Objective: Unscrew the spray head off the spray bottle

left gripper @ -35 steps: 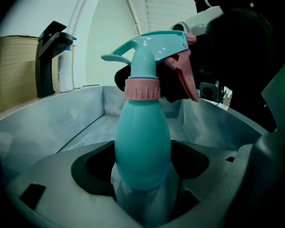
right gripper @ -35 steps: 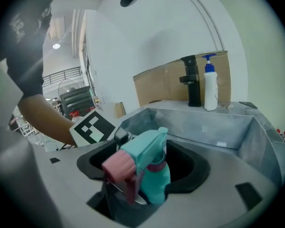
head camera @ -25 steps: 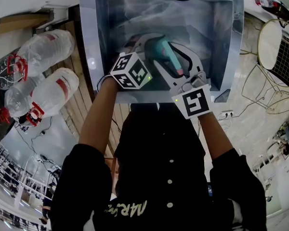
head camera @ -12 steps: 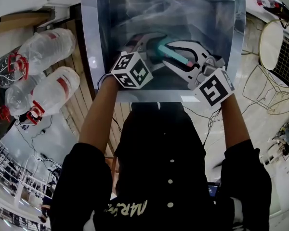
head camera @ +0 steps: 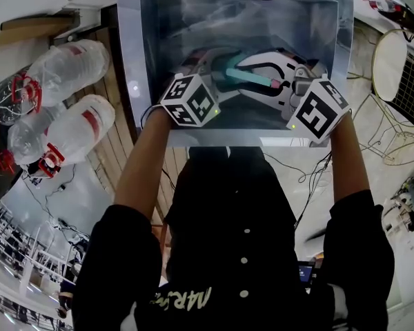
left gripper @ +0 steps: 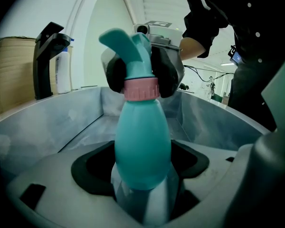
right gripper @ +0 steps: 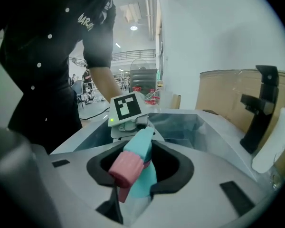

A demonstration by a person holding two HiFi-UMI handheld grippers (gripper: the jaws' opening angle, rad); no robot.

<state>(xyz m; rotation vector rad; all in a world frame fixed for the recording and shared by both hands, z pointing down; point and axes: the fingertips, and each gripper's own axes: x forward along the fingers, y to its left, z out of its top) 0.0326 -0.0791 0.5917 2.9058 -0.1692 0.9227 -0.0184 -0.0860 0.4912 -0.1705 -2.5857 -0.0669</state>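
Observation:
A teal spray bottle (head camera: 229, 69) is held over the steel sink (head camera: 131, 61). My left gripper (head camera: 210, 73) is shut on its body (left gripper: 142, 141), below the pink collar (left gripper: 141, 89). My right gripper (head camera: 245, 78) comes in from the right, and its black pads (left gripper: 164, 72) sit on both sides of the teal spray head (left gripper: 133, 51). Its jaws have just been closing with the head between them. In the right gripper view the spray head (right gripper: 140, 151) and its pink nozzle (right gripper: 126, 169) lie between the jaws of my right gripper (right gripper: 135, 186), and beyond them is the left gripper's marker cube (right gripper: 128, 107).
A black faucet (left gripper: 47, 56) and a white dispenser bottle (left gripper: 62, 72) stand at the sink's back edge, with a cardboard box (left gripper: 9, 75) behind. Large water bottles (head camera: 76, 126) lie on the floor to the left. A wire chair (head camera: 393, 67) is to the right.
My right gripper has swung round to the right and rolled about the spray head, and its jaws have come in on it. The left gripper and the bottle have stayed put.

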